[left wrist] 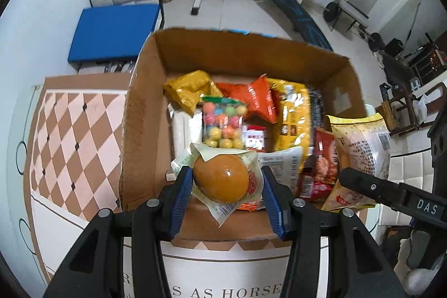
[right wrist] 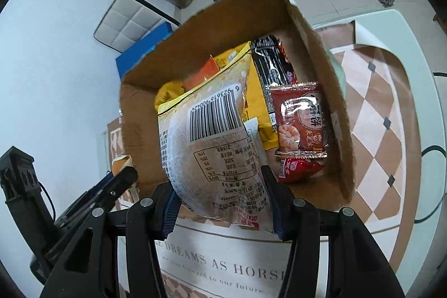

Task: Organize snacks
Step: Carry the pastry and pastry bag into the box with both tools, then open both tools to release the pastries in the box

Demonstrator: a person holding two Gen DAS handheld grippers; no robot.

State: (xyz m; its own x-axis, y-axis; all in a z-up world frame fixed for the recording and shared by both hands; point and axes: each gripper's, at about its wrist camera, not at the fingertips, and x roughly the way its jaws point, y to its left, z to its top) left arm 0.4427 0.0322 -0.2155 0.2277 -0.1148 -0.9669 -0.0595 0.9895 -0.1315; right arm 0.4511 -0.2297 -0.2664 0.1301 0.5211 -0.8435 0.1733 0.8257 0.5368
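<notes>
Both grippers have something clamped, and both hang over the open cardboard box (left wrist: 145, 113) that sits on the checkered table mat (left wrist: 72, 136).

The left gripper (left wrist: 226, 183) is closed on a clear wrapped bun (left wrist: 222, 178), a round golden-brown one in crinkly plastic. The blue pads (left wrist: 183, 187) press on its two sides, so it sits right between the fingers, above the near end of the box. Just beyond it, lower down in the box, lie a bag of coloured candy balls (left wrist: 223, 122), an orange pack (left wrist: 258, 99) and a big yellow bag (left wrist: 290, 113).

The right gripper (right wrist: 220, 203) is squeezing a pale yellow snack bag (right wrist: 212, 136), barcode and nutrition panel facing the camera. The bag stands up from between the fingers and hides a good part of the box behind it. From the left wrist view the same bag shows at the right edge of the box, with one black finger across its lower part. Just right of it, inside the box, a dark red cracker pack (right wrist: 301, 122) leans near the right wall, with a black-striped pack (right wrist: 273, 60) behind it.
</notes>
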